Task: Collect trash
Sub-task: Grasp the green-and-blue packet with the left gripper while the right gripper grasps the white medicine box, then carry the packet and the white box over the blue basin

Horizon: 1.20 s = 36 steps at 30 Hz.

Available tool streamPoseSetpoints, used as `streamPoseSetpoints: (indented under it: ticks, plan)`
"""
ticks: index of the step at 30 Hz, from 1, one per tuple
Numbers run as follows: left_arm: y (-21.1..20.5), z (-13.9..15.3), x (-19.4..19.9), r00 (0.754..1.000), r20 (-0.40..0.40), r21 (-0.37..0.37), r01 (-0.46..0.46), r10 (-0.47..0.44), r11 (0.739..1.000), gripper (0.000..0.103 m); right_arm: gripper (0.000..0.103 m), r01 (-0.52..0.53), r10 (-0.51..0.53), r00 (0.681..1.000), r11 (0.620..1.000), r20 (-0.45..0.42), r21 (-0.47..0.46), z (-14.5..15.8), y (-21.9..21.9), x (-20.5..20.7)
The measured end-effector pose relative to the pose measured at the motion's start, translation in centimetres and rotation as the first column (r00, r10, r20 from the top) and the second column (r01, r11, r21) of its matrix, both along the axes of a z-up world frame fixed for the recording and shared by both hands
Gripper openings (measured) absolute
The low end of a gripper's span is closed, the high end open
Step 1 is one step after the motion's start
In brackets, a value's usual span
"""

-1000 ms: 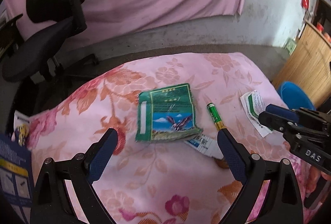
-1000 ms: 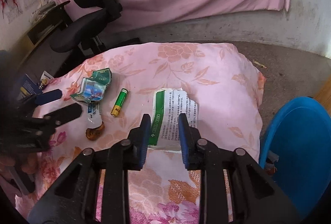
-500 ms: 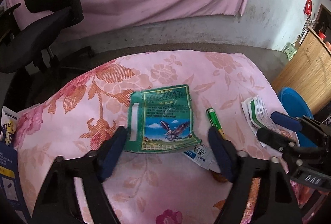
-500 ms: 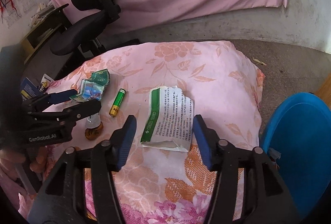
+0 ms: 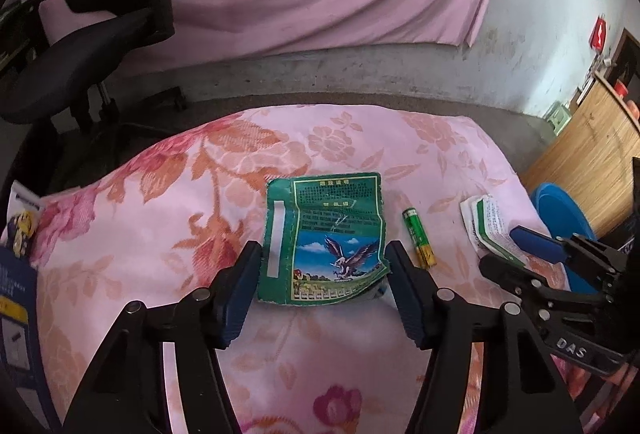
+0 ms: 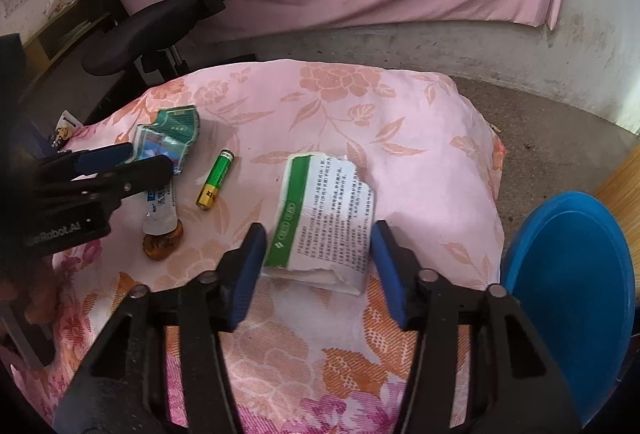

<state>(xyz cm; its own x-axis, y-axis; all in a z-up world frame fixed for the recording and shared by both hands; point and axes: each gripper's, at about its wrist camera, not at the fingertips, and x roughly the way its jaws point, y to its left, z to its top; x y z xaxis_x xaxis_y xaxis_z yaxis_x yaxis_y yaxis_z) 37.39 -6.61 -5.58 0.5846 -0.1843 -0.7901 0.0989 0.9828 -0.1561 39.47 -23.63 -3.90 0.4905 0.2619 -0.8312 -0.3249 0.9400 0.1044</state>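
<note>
On the pink flowered cloth [image 5: 168, 218] lies a green packet with an eagle picture [image 5: 324, 238]. My left gripper [image 5: 323, 266] straddles its near end; the jaws are closing, with the pads right at the packet's side edges and no squeeze showing. A white leaflet packet with a green stripe [image 6: 324, 218] lies between the fingers of my right gripper [image 6: 319, 234], whose jaws are also closing, the pads beside its edges. From the right wrist view, the left gripper [image 6: 150, 157] sits by the green packet [image 6: 172, 129].
A green battery [image 5: 418, 236] lies between the two packets. A small white-blue sachet [image 6: 160, 205] and a brown scrap [image 6: 163, 244] sit near the left gripper. A blue bin [image 6: 568, 286] stands at the right, an office chair [image 5: 100, 45] behind, a blue booklet [image 5: 16, 298] at left.
The left jaws narrowed and moved in around the green packet. The right jaws went from nearly shut to wide, then narrowed a little around the white packet.
</note>
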Motion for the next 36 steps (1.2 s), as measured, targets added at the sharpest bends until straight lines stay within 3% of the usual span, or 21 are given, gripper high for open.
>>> streamPoseSetpoints:
  ticks: [9,14,19,23,26,30,36]
  plan:
    - [3.4,1.8,-4.9,0.992,0.094,-0.164,-0.071,0.087,0.984,0.056,0.077,-0.023,0.024,0.999,1.0,0.029,-0.014,0.5,0.5,-1.1]
    - [4.8,3.5,-7.5,0.977,0.164,-0.207,-0.101,0.136,0.973,0.056,0.077,-0.048,0.047,0.995,0.999,0.091,0.004,1.7,1.0,-3.0]
    - [4.9,5.5,-10.5,0.941,0.287,-0.196,-0.126,0.18,0.972,0.056,0.077,-0.058,0.055,0.985,0.998,0.164,0.014,2.8,1.1,-4.7]
    - [4.8,7.2,-12.9,0.889,0.396,-0.2,-0.158,0.228,0.967,0.056,0.077,-0.049,0.034,0.962,0.998,0.271,0.046,4.4,0.6,-6.8]
    - [4.5,8.5,-14.5,0.857,0.458,-0.201,-0.159,0.236,0.967,0.056,0.077,-0.039,0.008,0.924,0.996,0.382,0.075,6.0,0.1,-8.8]
    - [3.2,10.4,-16.0,0.815,0.537,-0.184,-0.14,0.219,0.973,0.056,0.077,-0.033,-0.051,0.851,0.988,0.523,0.151,8.2,-1.0,-11.4]
    - [0.4,13.5,-17.0,0.753,0.638,-0.167,-0.066,0.159,0.984,0.056,0.077,0.003,-0.165,0.709,0.973,0.686,0.23,11.0,-3.2,-14.6]
